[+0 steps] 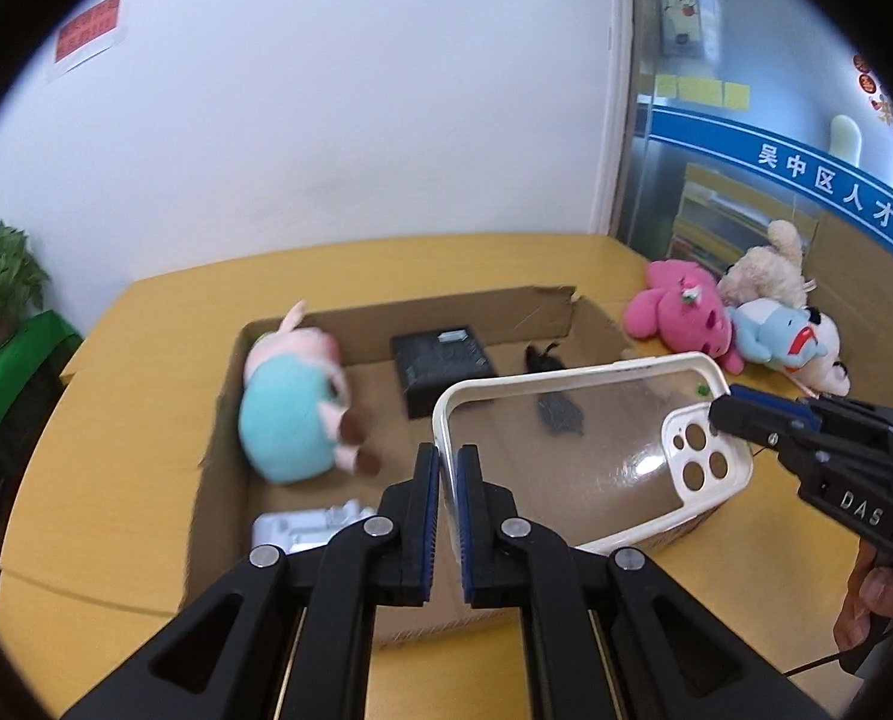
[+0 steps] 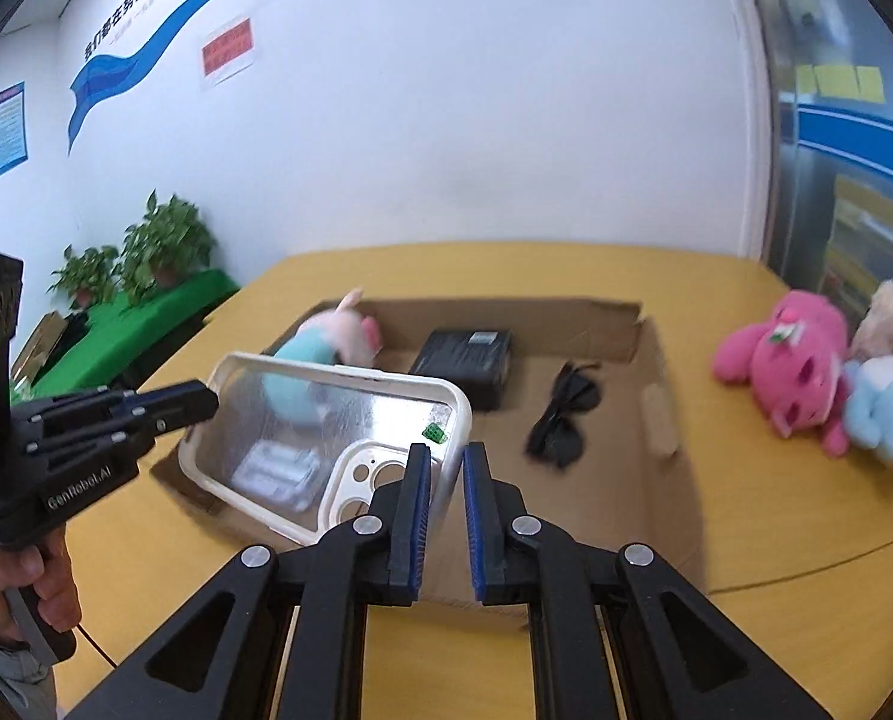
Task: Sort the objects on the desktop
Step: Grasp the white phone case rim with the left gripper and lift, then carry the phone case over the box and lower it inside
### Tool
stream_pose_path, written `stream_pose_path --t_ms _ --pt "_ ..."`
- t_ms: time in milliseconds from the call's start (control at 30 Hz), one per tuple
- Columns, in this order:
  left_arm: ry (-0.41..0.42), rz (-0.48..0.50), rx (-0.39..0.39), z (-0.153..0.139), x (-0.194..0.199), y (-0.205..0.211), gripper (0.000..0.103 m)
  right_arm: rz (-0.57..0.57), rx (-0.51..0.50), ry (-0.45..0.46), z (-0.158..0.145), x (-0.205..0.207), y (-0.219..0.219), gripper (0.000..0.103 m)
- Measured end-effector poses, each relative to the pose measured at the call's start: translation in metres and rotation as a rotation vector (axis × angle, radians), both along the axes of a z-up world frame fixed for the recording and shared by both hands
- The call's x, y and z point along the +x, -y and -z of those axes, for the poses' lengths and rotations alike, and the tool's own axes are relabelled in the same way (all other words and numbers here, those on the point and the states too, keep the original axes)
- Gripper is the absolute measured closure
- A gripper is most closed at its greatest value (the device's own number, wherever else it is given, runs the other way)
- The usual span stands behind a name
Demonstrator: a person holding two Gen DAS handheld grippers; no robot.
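The left hand-held gripper (image 1: 448, 462) has its blue-lined pads pinched on the near-left rim of a clear phone case (image 1: 590, 450) with a white bumper. The right hand-held gripper (image 2: 446, 462) has its pads on the opposite rim, beside the camera cutouts; a sliver of gap shows at the right pad, so whether it presses the edge or only brackets it is unclear. From the left wrist view its fingers meet the case at that camera corner. Held at both ends, the case hangs roughly level in the air above the open cardboard box (image 2: 656, 420), probably so the thin shell does not swing or twist while it is carried.

The box sits on the yellow table (image 1: 146, 408). Below the case, a pig plush in a blue dress (image 1: 293, 402) lies at the box's far left, a black box (image 1: 440, 360) sits at the far middle, black sunglasses (image 2: 560, 414) lie toward the right, and a clear plastic tray (image 1: 308, 525) rests at the near left. Outside the box, at the table's far right, a pink plush (image 2: 788, 360), a beige plush (image 1: 764, 267) and a light blue plush (image 1: 773, 330) are heaped together, touching.

The case seems poised for release into the box.
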State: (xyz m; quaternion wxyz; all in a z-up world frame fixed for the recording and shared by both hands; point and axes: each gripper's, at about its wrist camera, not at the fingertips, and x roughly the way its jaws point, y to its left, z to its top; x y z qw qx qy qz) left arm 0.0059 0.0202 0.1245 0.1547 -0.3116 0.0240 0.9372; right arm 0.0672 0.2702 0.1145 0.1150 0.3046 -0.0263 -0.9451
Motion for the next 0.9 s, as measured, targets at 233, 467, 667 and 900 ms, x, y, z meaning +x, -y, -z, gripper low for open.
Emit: stream_pose_path --t_ms 233,467,667,900 --pt "0.012 0.023 0.026 -0.017 -0.033 -0.018 0.098 0.038 0.010 -0.015 -0.030 -0.028 -0.022 0.093" --pt "0.019 -0.022 0.016 -0.036 -0.071 -0.006 0.098 0.015 0.016 0.003 -0.044 -0.079 -0.014 0.093" --pt "0.153 -0.055 -0.009 -0.001 -0.116 0.007 0.098 -0.021 -0.009 0.101 -0.019 -0.129 -0.004 0.093" --pt "0.391 -0.061 -0.037 0.079 -0.144 0.008 0.098 -0.035 -0.044 0.328 0.067 -0.171 -0.005 0.093"
